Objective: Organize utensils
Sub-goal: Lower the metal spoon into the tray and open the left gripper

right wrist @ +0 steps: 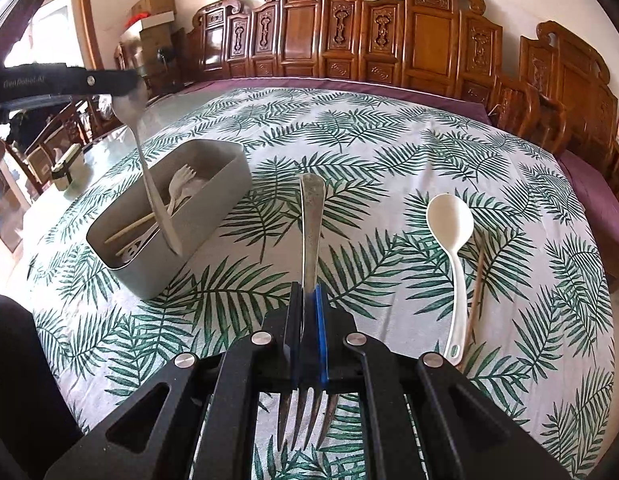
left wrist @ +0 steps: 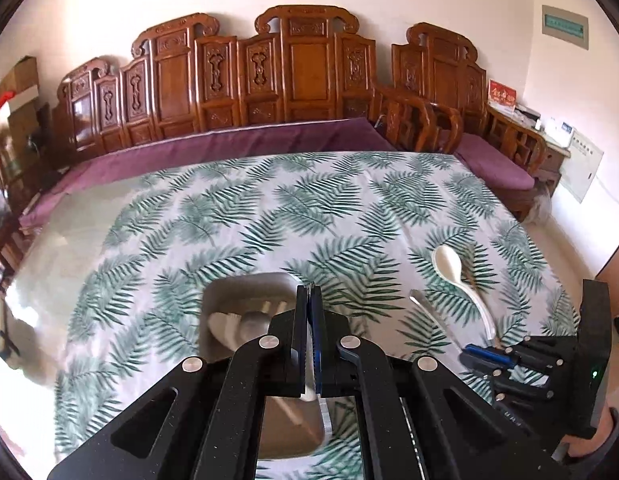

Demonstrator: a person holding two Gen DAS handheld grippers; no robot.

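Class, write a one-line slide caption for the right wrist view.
Right gripper clamps a metal fork; white spoon lies right, grey utensil box left.

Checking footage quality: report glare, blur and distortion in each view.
Left wrist: the grey bin below the left claw is blurred; glare whitens the table's left edge. Right wrist: sharper; fisheye bows the table, and the window is overexposed.

Right-wrist view: box [right wrist: 213,184] at left of frame, on the tablecloth [right wrist: 389,152], with utensils [right wrist: 181,188] in it; fork [right wrist: 311,220] at centre; spoon [right wrist: 449,216] right of it; a chopstick [right wrist: 475,292] just beside the spoon; bench [right wrist: 389,48] behind, along the top.
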